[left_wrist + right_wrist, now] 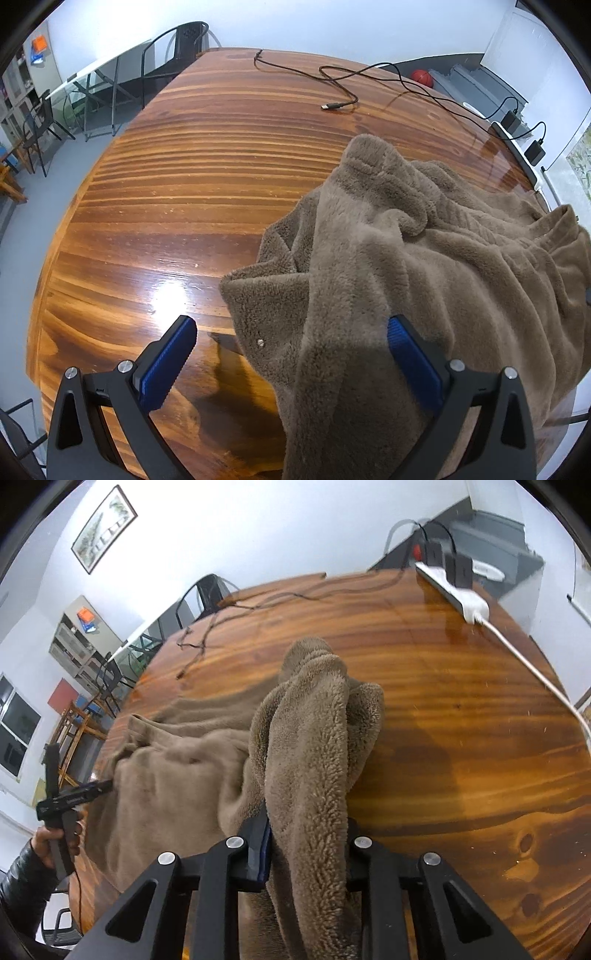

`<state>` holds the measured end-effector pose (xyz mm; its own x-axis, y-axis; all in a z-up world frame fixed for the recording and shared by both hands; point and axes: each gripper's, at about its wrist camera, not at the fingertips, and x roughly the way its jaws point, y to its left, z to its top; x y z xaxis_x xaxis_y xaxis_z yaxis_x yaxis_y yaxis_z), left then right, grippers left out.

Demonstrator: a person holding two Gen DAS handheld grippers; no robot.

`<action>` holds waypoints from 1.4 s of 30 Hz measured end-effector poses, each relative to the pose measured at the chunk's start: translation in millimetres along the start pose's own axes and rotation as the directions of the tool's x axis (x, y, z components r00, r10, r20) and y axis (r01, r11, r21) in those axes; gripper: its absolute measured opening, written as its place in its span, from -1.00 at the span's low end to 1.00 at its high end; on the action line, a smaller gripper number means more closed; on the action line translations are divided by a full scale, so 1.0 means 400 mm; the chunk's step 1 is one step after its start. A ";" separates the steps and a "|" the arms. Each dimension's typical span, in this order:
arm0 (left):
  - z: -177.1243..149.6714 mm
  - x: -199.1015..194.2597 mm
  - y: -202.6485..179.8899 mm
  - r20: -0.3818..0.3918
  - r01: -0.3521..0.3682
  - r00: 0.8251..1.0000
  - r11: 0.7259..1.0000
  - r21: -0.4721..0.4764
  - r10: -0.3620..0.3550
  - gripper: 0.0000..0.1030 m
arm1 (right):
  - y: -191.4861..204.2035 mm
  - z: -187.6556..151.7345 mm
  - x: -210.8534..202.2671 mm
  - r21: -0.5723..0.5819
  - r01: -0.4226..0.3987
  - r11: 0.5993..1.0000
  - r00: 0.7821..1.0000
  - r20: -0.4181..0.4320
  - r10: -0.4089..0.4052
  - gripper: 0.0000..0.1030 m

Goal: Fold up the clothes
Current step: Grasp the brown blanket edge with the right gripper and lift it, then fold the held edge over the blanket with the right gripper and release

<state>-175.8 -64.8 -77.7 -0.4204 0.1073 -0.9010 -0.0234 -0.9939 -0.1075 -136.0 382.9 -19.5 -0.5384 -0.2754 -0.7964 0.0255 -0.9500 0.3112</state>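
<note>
A brown fleece garment lies crumpled on the right part of a glossy wooden table. My left gripper stands wide open just above the tabletop. A fold of the fleece with a small metal snap hangs between its blue pads, which do not press on it. In the right wrist view my right gripper is shut on a thick bunched fold of the garment, lifted off the table. A hand in a black sleeve holds the other gripper at the garment's left edge.
A black USB cable trails across the far side of the table. A white power strip with black plugs and a white cord lies at the far right edge. Black chairs stand beyond the table, with shelves along the left wall.
</note>
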 end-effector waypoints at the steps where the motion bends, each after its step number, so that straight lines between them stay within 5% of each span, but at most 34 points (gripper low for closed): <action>1: 0.000 -0.007 0.005 0.004 -0.001 1.000 1.000 -0.004 0.001 1.00 | 0.017 0.008 -0.006 -0.003 -0.002 1.000 1.000 0.008 0.002 -0.53; 17: -0.076 -0.096 0.115 0.039 -0.014 0.999 0.998 -0.067 0.017 1.00 | 0.263 0.040 -0.086 0.003 -0.182 0.983 0.978 0.101 0.181 -0.56; 29: -0.154 -0.114 0.212 0.017 -0.034 0.999 0.990 -0.135 0.036 1.00 | 0.517 0.031 -0.012 -0.061 -0.307 0.950 0.949 0.056 0.311 -0.63; 42: -0.200 -0.120 0.275 0.001 -0.044 0.999 0.984 -0.175 0.045 0.99 | 0.742 -0.010 0.255 -0.123 -0.201 0.972 0.979 -0.038 0.198 -0.62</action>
<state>-85.8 -177.5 -79.9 -0.4217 0.0628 -0.9046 0.1541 -0.9781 -0.1397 -180.2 72.1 -10.5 -0.4899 -0.4635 -0.7383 0.2367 -0.8858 0.3991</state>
